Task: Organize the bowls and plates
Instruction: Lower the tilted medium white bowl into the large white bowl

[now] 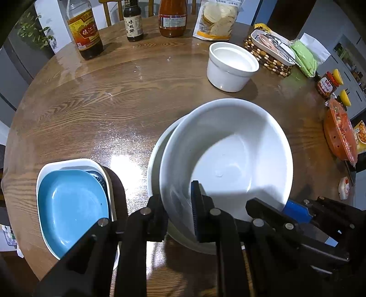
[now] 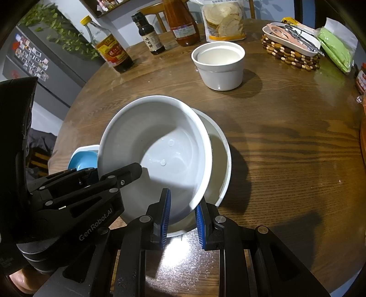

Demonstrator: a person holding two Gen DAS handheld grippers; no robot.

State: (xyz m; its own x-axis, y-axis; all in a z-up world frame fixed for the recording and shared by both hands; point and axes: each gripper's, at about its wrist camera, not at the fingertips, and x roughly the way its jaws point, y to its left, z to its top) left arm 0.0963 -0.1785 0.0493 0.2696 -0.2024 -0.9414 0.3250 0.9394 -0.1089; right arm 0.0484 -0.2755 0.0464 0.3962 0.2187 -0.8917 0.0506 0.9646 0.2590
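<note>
Both my jaws pinch the large white ceramic bowl [image 2: 157, 146]'s near rim, tilted over the wider white bowl [image 2: 219, 160]; I should lower it level, centred inside.

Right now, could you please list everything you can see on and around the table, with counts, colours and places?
Large bowl: one, white, tilted, held by its rim over a second bowl.
Lower bowl: one, white, on the table beneath it.
Small bowl: one, white, far side.
Blue plate: one, in a white dish, near left.
Bottles: three, dark or amber, far edge.
Snack bag: one, clear, beside the bottles.
Beaded trivet: one, brown and cream, under a white utensil tray.
Green packet: one, far right.
Table: one, round, brown wood.
Left gripper: black, blue pads, clamped on the rim.
Right gripper: likewise.
</note>
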